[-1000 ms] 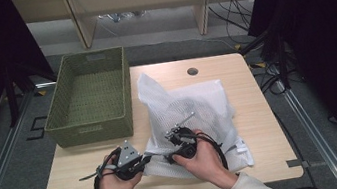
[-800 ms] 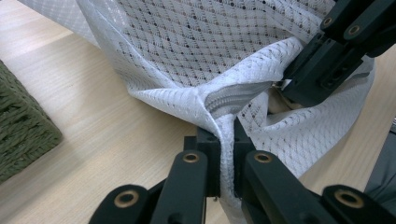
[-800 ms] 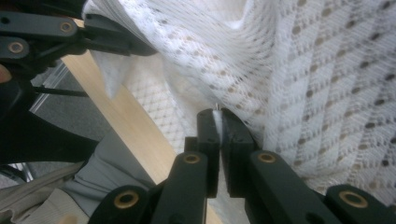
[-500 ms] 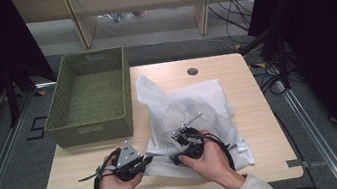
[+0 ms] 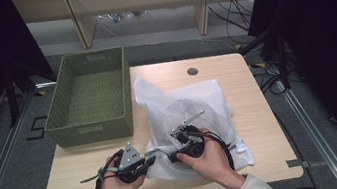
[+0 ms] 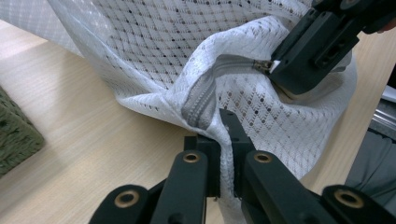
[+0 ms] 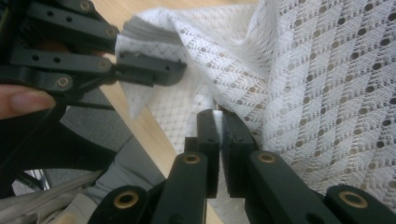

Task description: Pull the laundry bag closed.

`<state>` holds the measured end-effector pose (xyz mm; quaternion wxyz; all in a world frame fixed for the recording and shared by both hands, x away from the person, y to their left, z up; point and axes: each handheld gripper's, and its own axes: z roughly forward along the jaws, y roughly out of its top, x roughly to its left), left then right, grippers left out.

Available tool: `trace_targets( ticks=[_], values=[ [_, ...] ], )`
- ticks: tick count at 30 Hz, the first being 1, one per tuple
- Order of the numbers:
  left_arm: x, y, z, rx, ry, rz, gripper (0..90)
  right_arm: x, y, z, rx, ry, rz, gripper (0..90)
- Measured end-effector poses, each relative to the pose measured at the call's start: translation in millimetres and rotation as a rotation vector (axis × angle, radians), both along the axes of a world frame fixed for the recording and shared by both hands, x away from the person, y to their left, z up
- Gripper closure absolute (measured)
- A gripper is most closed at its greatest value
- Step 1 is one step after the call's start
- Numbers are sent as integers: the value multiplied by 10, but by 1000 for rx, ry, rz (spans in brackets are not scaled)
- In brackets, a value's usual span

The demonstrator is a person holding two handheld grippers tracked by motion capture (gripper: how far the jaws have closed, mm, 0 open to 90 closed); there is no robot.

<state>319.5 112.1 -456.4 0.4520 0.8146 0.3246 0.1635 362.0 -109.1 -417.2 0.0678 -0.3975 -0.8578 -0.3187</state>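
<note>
A light wooden table (image 5: 260,111) with rounded corners carries everything here. A small round dark hole (image 5: 193,71) sits near its far edge. A green woven basket (image 5: 91,98), rectangular and open-topped, stands on the left part of the top, its left side reaching past the table's edge. Just beside it, to the right, a white mesh laundry bag (image 5: 194,108) lies crumpled over the middle of the top and reaches down to the near edge. The right strip of wood lies bare.
</note>
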Motion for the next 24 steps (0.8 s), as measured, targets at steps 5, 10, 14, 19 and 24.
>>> trace_targets(
  ticks=[5, 10, 14, 19, 24],
  values=[
    [2, 58, 27, -33, 4, 43, 885, 9, -23, -21, 1, -25, 15, 882],
    [0, 117, 82, -37, -9, 52, 886, -13, -87, 6, -11, -19, -6, 883],
    [5, 125, 100, -27, -23, 35, 886, -41, -132, 22, -19, 5, -42, 883],
    [-6, 114, 104, -30, -22, 28, 885, -73, -152, 21, -27, 11, -45, 883],
    [-34, 73, 106, -56, -11, 45, 886, -56, -148, 7, -44, 20, -59, 883]
  ],
)
